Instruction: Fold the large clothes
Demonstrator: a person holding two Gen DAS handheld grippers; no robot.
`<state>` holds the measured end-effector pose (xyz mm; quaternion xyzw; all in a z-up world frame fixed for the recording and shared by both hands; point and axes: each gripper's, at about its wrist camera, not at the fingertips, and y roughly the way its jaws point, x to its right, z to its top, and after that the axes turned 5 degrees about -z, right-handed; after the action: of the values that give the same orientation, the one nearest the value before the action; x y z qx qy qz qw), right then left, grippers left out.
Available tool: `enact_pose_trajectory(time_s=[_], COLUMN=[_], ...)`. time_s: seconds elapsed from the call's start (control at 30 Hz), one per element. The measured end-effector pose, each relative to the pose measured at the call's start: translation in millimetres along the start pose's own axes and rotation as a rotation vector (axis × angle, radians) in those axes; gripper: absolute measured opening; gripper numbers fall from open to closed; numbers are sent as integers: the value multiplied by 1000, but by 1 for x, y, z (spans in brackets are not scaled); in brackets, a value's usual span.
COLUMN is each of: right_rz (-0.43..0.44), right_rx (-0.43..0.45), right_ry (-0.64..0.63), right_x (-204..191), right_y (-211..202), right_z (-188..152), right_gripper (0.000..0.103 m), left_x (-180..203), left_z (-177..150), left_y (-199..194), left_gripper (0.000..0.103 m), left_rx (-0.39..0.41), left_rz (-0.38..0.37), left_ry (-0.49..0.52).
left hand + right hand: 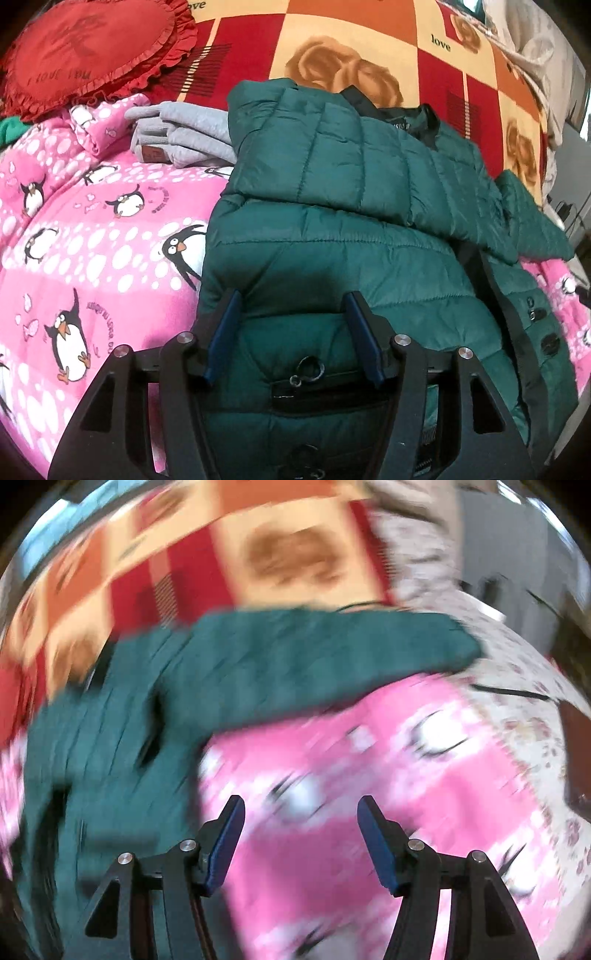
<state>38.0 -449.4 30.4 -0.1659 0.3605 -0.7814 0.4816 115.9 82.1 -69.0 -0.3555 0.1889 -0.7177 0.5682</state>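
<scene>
A dark green quilted puffer jacket (351,206) lies on the pink penguin blanket (92,240), with one sleeve folded across its upper body. My left gripper (293,299) is open, its jaws standing on either side of a bunched part of the jacket's lower body, near a zip pull (308,371). The right wrist view is motion-blurred. In it the jacket (221,672) lies left and ahead, one sleeve stretched to the right. My right gripper (301,805) is open and empty over the pink blanket (351,775), to the right of the jacket.
A folded grey garment (181,136) lies on the blanket beside the jacket's far left corner. A red heart-shaped cushion (88,51) sits at the far left. A red, orange and cream rose-print blanket (332,51) lies behind. The bed edge with pale floral fabric (517,709) is at right.
</scene>
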Motion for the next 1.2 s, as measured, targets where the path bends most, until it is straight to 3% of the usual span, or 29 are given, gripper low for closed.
enact_pose_trajectory(time_s=[0.13,0.23,0.37,0.43,0.67,0.73,0.8,0.87,1.0,1.1,1.2], right_rz=[23,20,101,155,181,125,5,-21,-12,-37,-9], right_rx=[28,29,5,38,53,57,68,115,164,179,205], right_ry=[287,361,432,450,458,448,376,345,262,136,33], right_x=[80,109,125,126,109,105,94,88,63,26,-23], right_y=[27,56,95,103,132,137,131,117,85,64,42], right_z=[46,67,80,85,112,113,112,108,100,88,69], right_gripper=[61,61,61,61,62,54,31,22,20,20,16], left_x=[-5,-4,-3,-3,-3,-3,-3,-3,-4,-4,-4], left_z=[0,1,1,2,2,3,4,4,4,3,3], left_y=[-1,0,1,2,3,5,5,5,5,5,5], left_gripper=[59,59,61,62,63,63,63,63,63,63,63], left_rx=[13,15,16,17,17,19,19,19,21,20,22], left_rz=[-29,-30,-28,-33,-36,-39,-40,-39,-38,-37,-38], left_ry=[-31,-32,-31,-33,-35,-38,-39,-38,-36,-35,-36])
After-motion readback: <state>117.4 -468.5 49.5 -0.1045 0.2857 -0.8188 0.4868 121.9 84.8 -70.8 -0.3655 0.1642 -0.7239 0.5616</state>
